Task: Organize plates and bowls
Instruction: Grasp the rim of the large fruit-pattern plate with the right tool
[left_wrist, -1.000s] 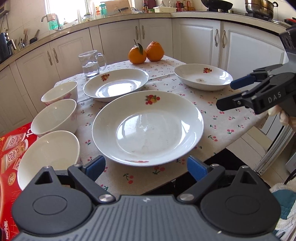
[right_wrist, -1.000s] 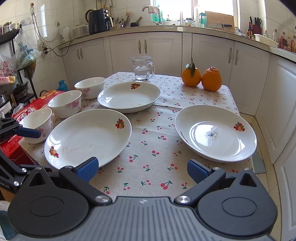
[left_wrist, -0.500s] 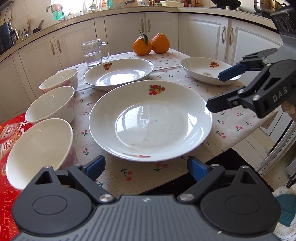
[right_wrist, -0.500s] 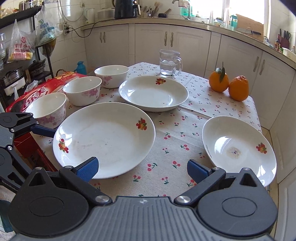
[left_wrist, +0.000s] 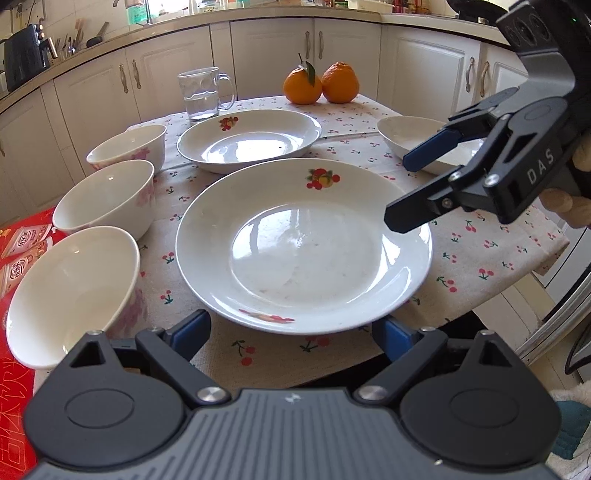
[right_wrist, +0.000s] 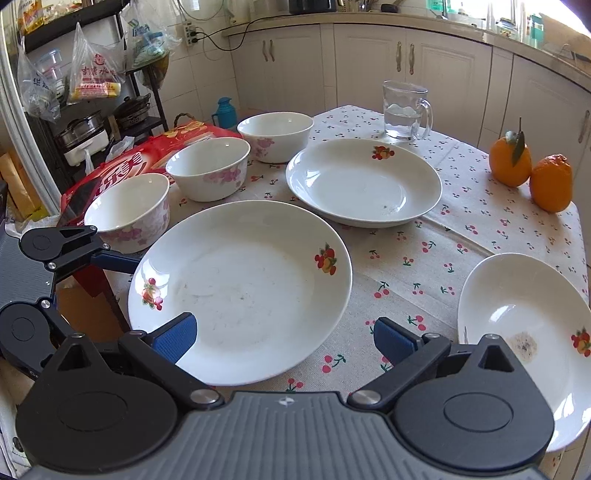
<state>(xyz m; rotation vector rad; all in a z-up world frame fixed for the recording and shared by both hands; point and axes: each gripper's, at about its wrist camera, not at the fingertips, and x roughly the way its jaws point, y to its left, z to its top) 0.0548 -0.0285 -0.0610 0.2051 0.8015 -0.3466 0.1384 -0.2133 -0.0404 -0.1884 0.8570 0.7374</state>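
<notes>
Left wrist view: your left gripper (left_wrist: 291, 332) is spread wide, holding nothing, with the near rim of the big plate (left_wrist: 303, 251) between its blue pads.
Right gripper: your right gripper (right_wrist: 284, 334) is also wide and holding nothing — its left pad sits over the big plate's rim, its right pad over the tablecloth (right_wrist: 406, 254).
Big plate: nearest the table edge, fruit print on the rim, nothing in it but faint smears.
Second plate: the deep plate (right_wrist: 364, 182) lies just behind the big one, bare apart from a small dark speck.
Third plate: the small plate (right_wrist: 517, 328) lies apart on the right side, with a brownish dried stain in its well.
Bowls: three in a row along the left edge — near bowl (left_wrist: 70, 291), middle bowl (left_wrist: 105, 197), far bowl (left_wrist: 129, 147) — all upright, and the parts of their insides you can see hold nothing.
Glass mug (right_wrist: 404, 110): at the far side, partly filled with water.
Oranges (left_wrist: 320, 83): two, touching, at the far edge.
</notes>
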